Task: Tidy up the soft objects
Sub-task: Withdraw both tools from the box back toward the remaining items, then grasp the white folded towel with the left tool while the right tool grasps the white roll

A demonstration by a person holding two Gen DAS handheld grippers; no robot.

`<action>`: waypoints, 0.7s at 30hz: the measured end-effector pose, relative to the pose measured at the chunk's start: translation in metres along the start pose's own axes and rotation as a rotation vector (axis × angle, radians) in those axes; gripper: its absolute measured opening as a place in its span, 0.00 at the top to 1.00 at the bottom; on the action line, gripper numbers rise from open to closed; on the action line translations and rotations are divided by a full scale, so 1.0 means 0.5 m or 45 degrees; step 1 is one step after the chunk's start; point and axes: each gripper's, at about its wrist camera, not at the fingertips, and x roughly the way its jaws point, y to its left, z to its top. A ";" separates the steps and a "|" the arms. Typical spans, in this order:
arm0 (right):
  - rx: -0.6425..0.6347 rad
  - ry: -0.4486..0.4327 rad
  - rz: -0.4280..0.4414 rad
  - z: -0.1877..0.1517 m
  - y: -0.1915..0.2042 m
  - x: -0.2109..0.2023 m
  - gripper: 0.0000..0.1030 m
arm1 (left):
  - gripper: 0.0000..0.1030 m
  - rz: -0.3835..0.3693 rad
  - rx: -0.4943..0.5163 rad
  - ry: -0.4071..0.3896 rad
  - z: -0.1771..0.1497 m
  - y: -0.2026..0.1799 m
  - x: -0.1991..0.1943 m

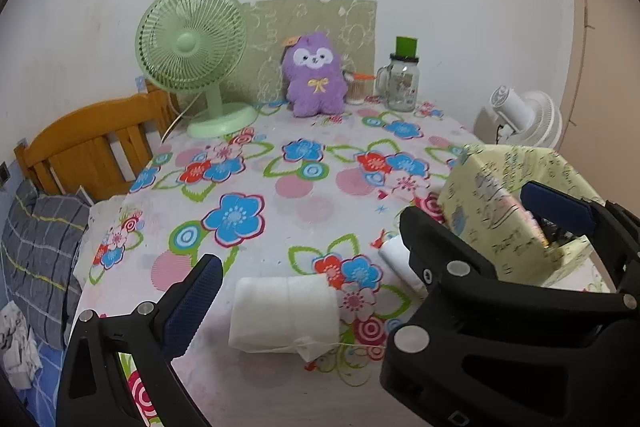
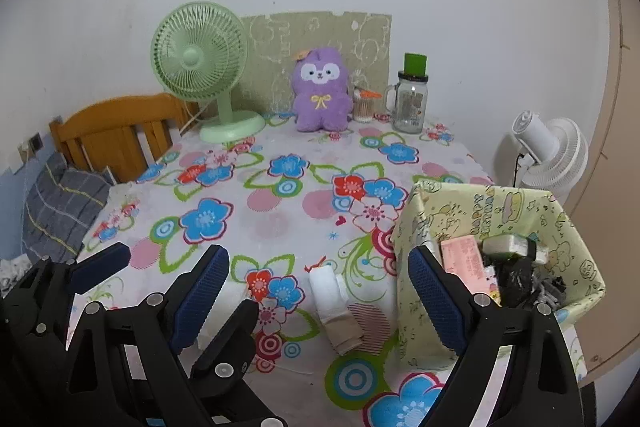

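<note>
Right now both grippers hang over a worktop covered in a flowered cloth. The left gripper is spread wide, with a folded white cloth lying on the worktop between its fingers, untouched by either pad. The right gripper is also wide, its jaws closing slightly; a rolled white and beige sock lies on the worktop between its fingers, and the pads do not press on it. Just to the right of that sock stands a pale yellow printed box, open at the top, with a pink packet and dark items inside. In the left wrist view the same box sits beyond the right gripper's dark body.

At the far edge, against the wall, a purple plush toy sits upright in front of a patterned board. A green fan stands to its left, and a glass jar with a green cap to its right. A white fan stands off the worktop's right side, and a wooden bed frame shows on the left.
</note>
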 end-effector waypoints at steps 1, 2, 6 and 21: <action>0.000 0.014 0.002 -0.002 0.003 0.008 0.10 | 0.01 0.005 -0.003 0.008 -0.002 0.003 0.005; 0.000 0.028 0.006 -0.004 0.006 0.016 0.11 | 0.01 0.008 -0.007 0.017 -0.004 0.006 0.010; -0.017 0.062 0.007 -0.009 0.017 0.039 0.16 | 0.01 0.020 -0.026 0.050 -0.013 0.019 0.031; -0.027 0.249 -0.006 -0.038 0.030 0.140 0.27 | 0.01 0.035 -0.075 0.188 -0.047 0.043 0.120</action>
